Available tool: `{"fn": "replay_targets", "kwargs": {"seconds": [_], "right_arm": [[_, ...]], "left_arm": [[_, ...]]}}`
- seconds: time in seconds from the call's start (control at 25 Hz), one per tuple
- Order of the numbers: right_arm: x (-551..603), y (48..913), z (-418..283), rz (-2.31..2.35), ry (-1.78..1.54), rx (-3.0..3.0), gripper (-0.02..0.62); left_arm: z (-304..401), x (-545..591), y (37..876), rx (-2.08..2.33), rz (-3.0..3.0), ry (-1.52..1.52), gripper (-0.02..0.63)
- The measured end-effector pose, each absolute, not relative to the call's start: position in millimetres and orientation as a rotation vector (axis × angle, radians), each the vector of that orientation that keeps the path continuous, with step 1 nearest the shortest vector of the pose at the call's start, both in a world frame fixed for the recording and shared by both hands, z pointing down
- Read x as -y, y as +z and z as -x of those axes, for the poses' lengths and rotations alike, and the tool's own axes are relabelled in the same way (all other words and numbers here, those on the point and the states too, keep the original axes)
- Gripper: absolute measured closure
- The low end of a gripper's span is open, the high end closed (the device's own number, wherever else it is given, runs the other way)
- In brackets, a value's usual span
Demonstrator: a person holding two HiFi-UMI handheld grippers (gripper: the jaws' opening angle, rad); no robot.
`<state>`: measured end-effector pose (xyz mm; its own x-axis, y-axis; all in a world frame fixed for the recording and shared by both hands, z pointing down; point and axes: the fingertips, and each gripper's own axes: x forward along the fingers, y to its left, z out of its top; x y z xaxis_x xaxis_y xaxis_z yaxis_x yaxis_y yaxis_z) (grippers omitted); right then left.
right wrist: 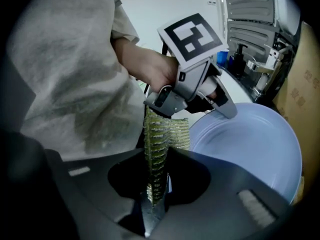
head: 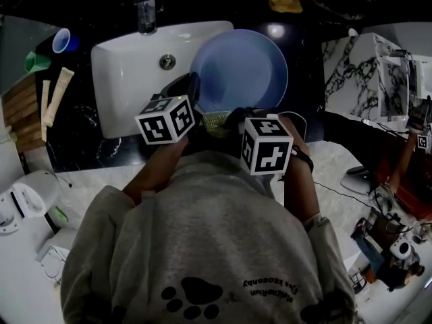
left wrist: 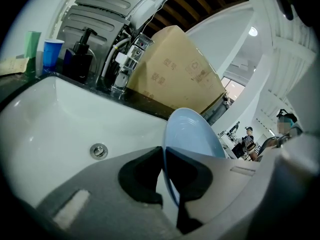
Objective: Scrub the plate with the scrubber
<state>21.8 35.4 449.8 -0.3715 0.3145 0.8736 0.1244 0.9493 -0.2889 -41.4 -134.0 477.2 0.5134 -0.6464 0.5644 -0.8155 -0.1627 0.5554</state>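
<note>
1. Plate (head: pixel 239 69): pale blue, held tilted over the white sink (head: pixel 121 66), with its hollow face turned toward the person
2. Left tongs (left wrist: pixel 164 156) are closed on the plate's near rim. Only a thin strip of rim sits between the pads, so the whole plate hangs from that one pinch
3. Right tongs (right wrist: pixel 159 174) are clamped on the scrubber (right wrist: pixel 162 134), a yellow-green mesh pad gripped by its lower part. Its free end stands just beside the left tongs and the plate's rim, and I can't tell whether it touches the plate
4. Risk, as I judge it: a hard push on the face far from the pinch could lever the rim out of the pads, and the plate would drop into the sink
5. Risk: the pad looks limp, so under pressure it may fold or slide out of the tongs instead of scrubbing
6. Risk: with the scrubber this near the left tongs, a stroke could snag them and jolt the grip
</note>
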Motion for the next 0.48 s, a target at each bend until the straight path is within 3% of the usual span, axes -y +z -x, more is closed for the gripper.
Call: {"fn": "replay_targets", "kwargs": {"seconds": [0.48], "right_arm": [[35.1, 389.8, -54.5, -0.075, 0.031, 2.059, 0.525]], "left_arm": [[42.0, 137.4, 473.4, 1.225, -1.937, 0.266, 0.591]]}}
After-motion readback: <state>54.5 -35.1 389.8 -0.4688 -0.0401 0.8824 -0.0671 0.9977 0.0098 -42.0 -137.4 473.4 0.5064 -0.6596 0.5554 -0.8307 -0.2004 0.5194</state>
